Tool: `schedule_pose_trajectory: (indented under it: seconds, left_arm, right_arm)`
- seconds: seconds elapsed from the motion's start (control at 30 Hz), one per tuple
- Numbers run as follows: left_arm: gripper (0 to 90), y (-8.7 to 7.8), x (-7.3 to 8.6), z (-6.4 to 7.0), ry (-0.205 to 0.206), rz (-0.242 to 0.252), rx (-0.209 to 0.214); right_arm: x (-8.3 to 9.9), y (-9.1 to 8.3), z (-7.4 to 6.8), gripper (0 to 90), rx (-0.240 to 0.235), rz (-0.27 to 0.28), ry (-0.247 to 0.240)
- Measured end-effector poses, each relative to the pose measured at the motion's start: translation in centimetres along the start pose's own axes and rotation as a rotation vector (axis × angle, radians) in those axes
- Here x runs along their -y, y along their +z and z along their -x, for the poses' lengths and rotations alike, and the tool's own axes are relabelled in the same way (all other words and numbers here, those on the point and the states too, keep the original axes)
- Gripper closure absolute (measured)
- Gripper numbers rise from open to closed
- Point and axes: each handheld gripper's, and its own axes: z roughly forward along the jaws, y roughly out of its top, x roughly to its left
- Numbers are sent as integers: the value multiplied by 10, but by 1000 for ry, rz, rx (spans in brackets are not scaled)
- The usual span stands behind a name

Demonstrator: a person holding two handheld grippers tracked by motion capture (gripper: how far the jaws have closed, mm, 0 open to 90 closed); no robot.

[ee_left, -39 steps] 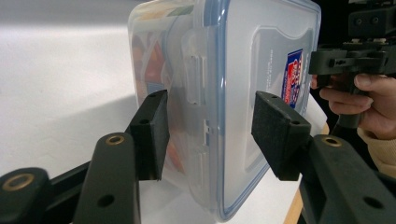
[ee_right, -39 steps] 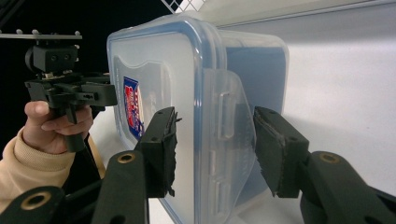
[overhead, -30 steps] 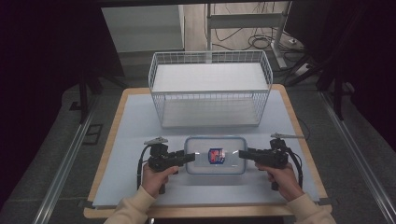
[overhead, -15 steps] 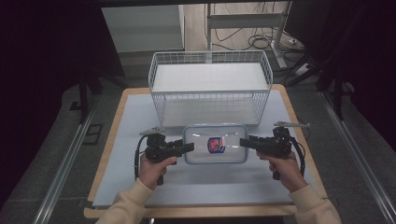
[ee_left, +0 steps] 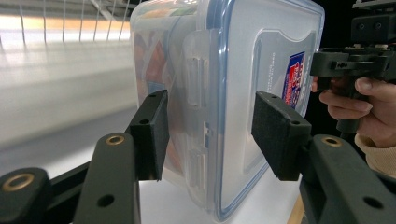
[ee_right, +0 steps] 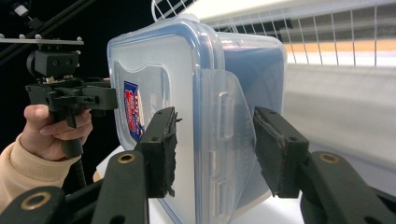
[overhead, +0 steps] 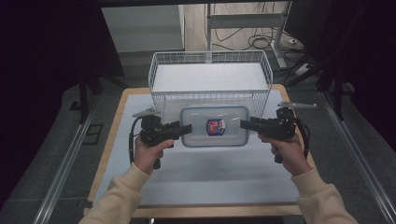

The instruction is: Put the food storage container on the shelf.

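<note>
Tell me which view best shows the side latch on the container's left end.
The left gripper view: the latch sits close up between that gripper's jaws. The high view shows the container from above; the right gripper view shows the opposite latch.

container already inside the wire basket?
No, in the high view the lidded container sits in front of the wire basket, between the left gripper and the right gripper.

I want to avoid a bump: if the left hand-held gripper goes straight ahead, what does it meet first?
Probably the plastic box: its side latch sits between the open jaws of the left hand-held gripper.
</note>
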Motion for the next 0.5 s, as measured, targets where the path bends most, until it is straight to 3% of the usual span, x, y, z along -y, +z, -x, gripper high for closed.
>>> schedule_pose_trajectory:
  seconds: [0.5]
  left_arm:
    - [481, -8, -56, 10, 60, 41, -15]
  right_arm:
    - [-53, -5, -8, 512, -15, 48, -47]
